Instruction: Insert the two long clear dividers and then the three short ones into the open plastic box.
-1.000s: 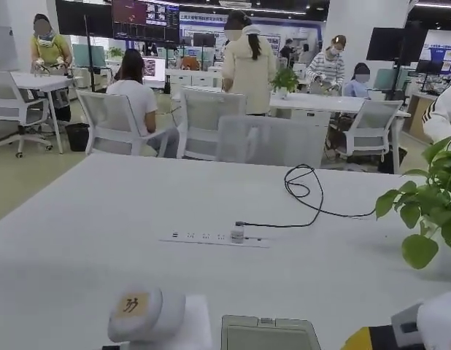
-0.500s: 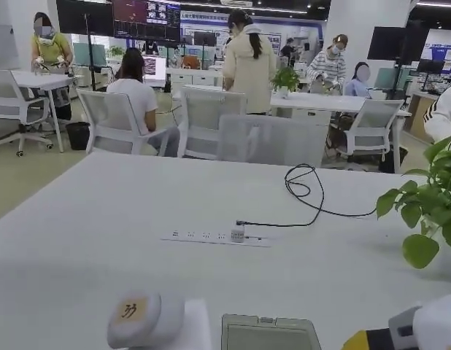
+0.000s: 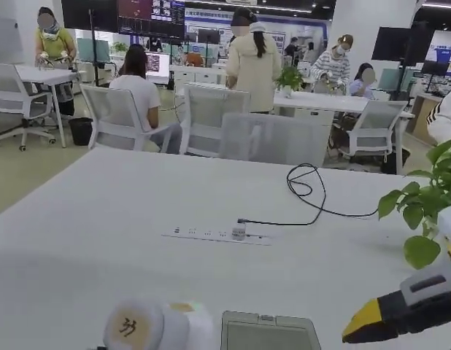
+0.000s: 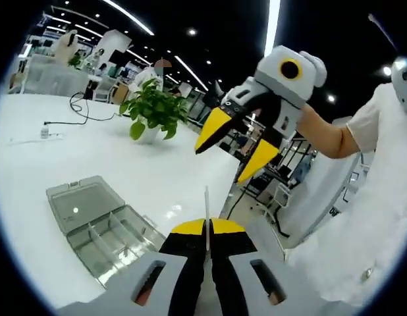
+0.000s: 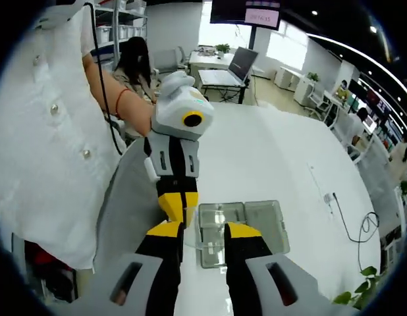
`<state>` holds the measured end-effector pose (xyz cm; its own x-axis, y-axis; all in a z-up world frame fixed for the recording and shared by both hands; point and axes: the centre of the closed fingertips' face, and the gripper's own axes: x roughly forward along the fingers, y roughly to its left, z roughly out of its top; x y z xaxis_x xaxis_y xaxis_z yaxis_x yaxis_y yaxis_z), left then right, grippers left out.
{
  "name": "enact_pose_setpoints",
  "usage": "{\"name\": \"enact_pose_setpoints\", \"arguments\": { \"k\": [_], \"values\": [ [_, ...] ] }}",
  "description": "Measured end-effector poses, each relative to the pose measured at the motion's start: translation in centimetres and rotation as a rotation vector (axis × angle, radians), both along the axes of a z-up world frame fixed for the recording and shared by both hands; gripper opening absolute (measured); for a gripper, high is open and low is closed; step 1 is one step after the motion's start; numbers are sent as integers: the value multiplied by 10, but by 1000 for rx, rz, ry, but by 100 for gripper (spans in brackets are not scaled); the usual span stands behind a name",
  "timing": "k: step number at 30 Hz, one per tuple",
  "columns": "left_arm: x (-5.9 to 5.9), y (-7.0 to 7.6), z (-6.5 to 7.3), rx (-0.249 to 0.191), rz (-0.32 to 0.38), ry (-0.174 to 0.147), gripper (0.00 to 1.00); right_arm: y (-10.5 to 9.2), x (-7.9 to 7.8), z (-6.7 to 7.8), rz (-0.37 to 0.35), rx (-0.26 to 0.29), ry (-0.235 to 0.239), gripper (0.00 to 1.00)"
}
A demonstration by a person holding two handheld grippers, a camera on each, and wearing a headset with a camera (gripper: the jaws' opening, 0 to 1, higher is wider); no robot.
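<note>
1. White bench point(image 3: 138, 211) surface is seen stretching across an open office, where people point(image 3: 251, 62) sit and stand at other tables behind it. A power strip point(image 3: 217, 235) lies flat near the bench's middle, and a black cable point(image 3: 306, 191) is looped beyond it.
2. At the left, the left claw point(image 4: 205, 227) is seen pinched narrow on a clear divider point(image 4: 206, 201), which is held edge-on and upright between the yellow tips.
3. Whether that divider is a long or a short one cannot be told.
4. The open plastic box point(image 5: 264, 227) is found on the bench at the near edge, below and between the two claws. Its lid point(image 4: 81, 201) is laid back flat, and clear partitions point(image 4: 108, 230) are seen standing in its tray.
5. At the right, the right claw point(image 5: 203, 230) is held wide with nothing between its jaws. It is raised above the bench, with its tips pointed toward the left claw and near the divider's top edge.
6. A potted green plant point(image 3: 426, 208) is seen at the bench's right edge.
</note>
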<state>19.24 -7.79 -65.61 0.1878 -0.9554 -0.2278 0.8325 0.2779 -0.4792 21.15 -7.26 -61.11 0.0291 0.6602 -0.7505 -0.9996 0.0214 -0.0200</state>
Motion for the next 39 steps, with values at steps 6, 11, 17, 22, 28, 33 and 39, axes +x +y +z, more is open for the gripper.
{"name": "enact_pose_setpoints", "arguments": {
  "k": [6,11,17,22,28,33,39],
  "values": [
    [-7,-1,12,-25,-59,-124,0,1,-18,-12,114,-35,173,19],
    [-12,-2,16,-28,-88,-181,0,9,-24,-16,168,-55,225,14],
    [-14,0,18,-30,-100,-217,0,15,-33,-19,221,-69,273,8],
    [-14,2,17,-29,-98,-231,0,15,-39,-20,250,-75,295,3],
    [-17,1,15,-17,-105,-255,0,14,-41,-22,266,-86,301,3],
    [-18,1,13,-2,-104,-279,0,14,-43,-24,269,-95,290,3],
    [-18,3,11,8,-93,-287,0,16,-42,-25,263,-92,274,3]
  ]
}}
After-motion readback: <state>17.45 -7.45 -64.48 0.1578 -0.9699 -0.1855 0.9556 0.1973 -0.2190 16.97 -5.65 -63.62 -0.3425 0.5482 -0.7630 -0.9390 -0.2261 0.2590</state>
